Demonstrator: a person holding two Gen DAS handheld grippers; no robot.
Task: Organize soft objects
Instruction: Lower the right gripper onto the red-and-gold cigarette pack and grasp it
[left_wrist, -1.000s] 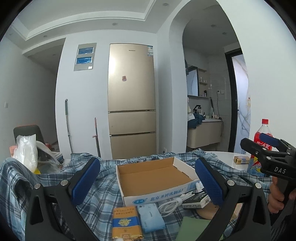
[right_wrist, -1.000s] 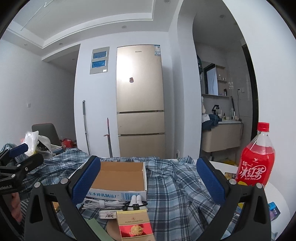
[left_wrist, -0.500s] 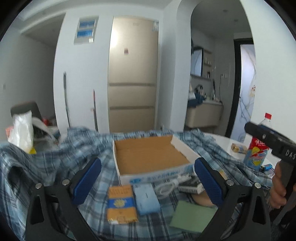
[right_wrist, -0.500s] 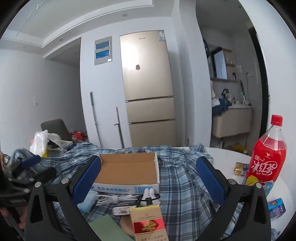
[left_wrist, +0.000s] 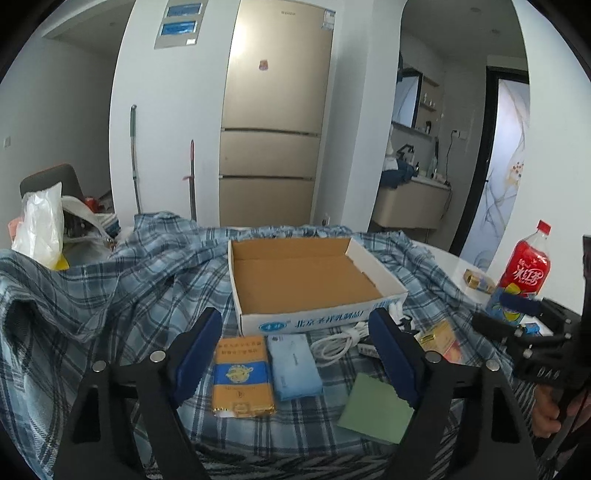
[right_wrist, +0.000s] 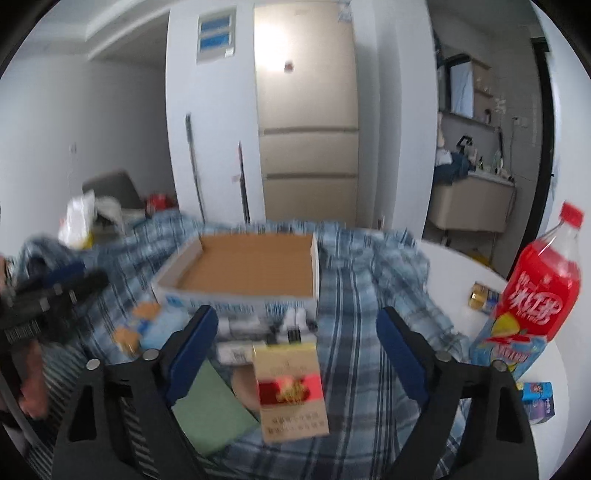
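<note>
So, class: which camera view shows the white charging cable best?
The left wrist view: the white charging cable lies coiled, sharp and unobstructed before the cardboard box. The right wrist view is motion-blurred; there the cable cannot be picked out.

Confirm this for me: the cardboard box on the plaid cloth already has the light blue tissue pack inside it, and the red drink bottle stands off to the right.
One detail is wrong. In the left wrist view the cardboard box is empty; the light blue tissue pack lies on the plaid cloth in front of it, beside the gold packet. The red drink bottle does stand off to the right.
</note>
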